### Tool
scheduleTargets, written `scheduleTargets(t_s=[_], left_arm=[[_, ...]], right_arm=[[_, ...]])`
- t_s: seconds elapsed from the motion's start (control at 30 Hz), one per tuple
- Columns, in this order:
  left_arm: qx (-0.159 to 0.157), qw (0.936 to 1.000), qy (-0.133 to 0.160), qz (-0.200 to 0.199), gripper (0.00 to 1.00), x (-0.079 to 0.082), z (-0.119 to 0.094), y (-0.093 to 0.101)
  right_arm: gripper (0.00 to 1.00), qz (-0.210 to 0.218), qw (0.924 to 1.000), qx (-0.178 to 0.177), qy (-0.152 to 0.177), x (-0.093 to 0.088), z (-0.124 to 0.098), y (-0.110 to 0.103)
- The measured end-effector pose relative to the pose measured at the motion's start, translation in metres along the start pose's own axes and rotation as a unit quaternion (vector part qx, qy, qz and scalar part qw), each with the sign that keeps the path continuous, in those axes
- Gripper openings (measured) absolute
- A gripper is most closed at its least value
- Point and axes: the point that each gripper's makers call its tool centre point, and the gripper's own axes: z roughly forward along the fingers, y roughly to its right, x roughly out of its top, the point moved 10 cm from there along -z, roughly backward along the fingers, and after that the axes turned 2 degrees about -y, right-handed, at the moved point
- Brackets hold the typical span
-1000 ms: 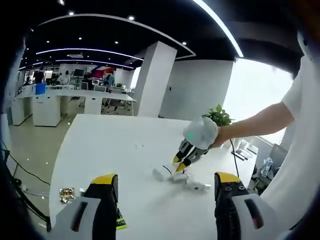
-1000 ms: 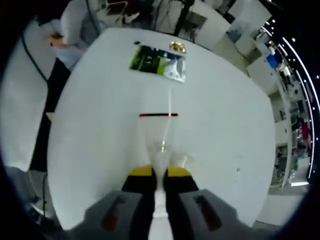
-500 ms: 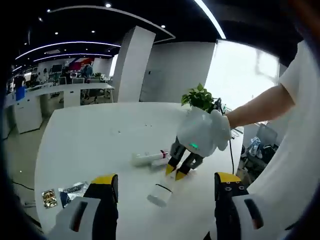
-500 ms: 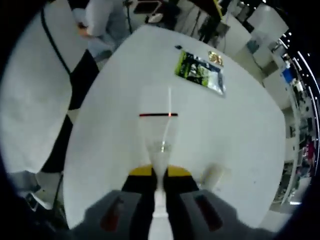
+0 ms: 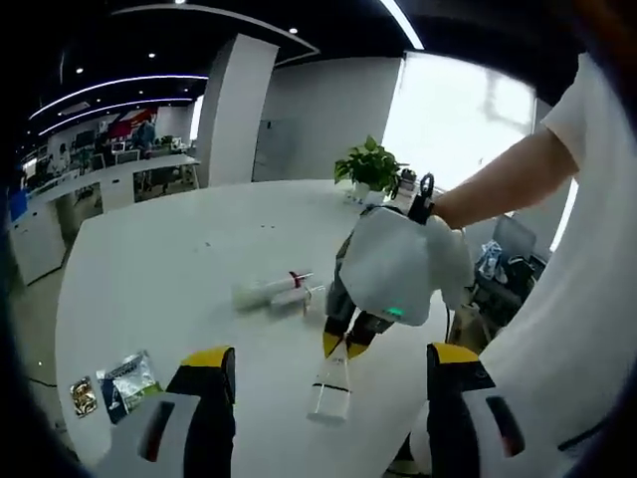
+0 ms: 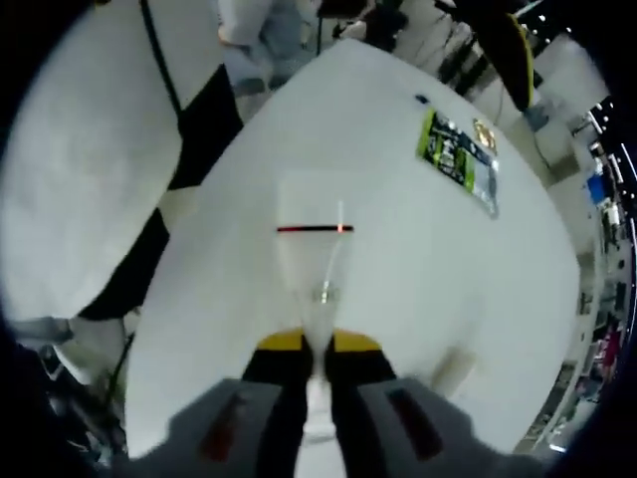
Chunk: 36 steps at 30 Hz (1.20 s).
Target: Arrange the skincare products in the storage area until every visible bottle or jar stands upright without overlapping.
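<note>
Between my left hand-held gripper [image 5: 323, 413] jaws, spread wide, the way forward is blocked close in by the white bottle [image 5: 330, 386] my right hand-held gripper [image 5: 343, 346] pinches by its neck, base hanging toward the bench [image 5: 149, 279]. Just past it two tubes [image 5: 271, 292] lie on their sides near the bench's middle. Left of them the white top is bare, with open room up to the far edge. Near my left jaw, sachets [image 5: 121, 377] sit at the bench edge. The potted plant [image 5: 370, 167] stands well apart at the far side.
</note>
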Motion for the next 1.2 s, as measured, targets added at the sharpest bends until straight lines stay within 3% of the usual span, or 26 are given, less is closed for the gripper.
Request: scheduleTargets(t_s=[0.23, 0.43, 0.63, 0.77, 0.83, 0.93, 1.0, 1.2], left_arm=[[0.011, 0.9999, 0.003, -0.005, 0.81, -0.007, -0.009, -0.007], [0.027, 0.9995, 0.007, -0.012, 0.81, -0.012, -0.021, -0.013], [0.043, 0.9986, 0.019, -0.024, 0.81, -0.016, -0.029, -0.014], [0.053, 0.9977, 0.025, -0.035, 0.8, -0.022, -0.034, -0.012], [0.058, 0.9971, 0.027, -0.042, 0.8, -0.027, -0.038, -0.01], [0.064, 0.9964, 0.027, -0.048, 0.8, -0.031, -0.042, -0.009], [0.07, 0.9958, 0.027, -0.052, 0.8, -0.035, -0.046, -0.009], [0.089, 0.993, 0.034, -0.069, 0.8, -0.045, -0.059, -0.007]], right_arm=[[0.04, -0.05, 0.9987, 0.007, -0.007, 0.003, 0.005, 0.004], [0.04, -0.123, 0.9921, 0.013, -0.025, 0.01, 0.014, 0.007], [0.04, -0.166, 0.9855, 0.023, -0.028, 0.015, 0.016, 0.01], [0.04, -0.229, 0.9724, 0.02, -0.04, 0.019, 0.021, 0.013], [0.04, -0.266, 0.9624, 0.02, -0.05, 0.022, 0.024, 0.013], [0.04, -0.281, 0.9583, 0.024, -0.048, 0.024, 0.027, 0.013], [0.04, -0.305, 0.9509, 0.026, -0.048, 0.026, 0.029, 0.013], [0.05, -0.392, 0.9176, 0.028, -0.062, 0.03, 0.038, 0.013]])
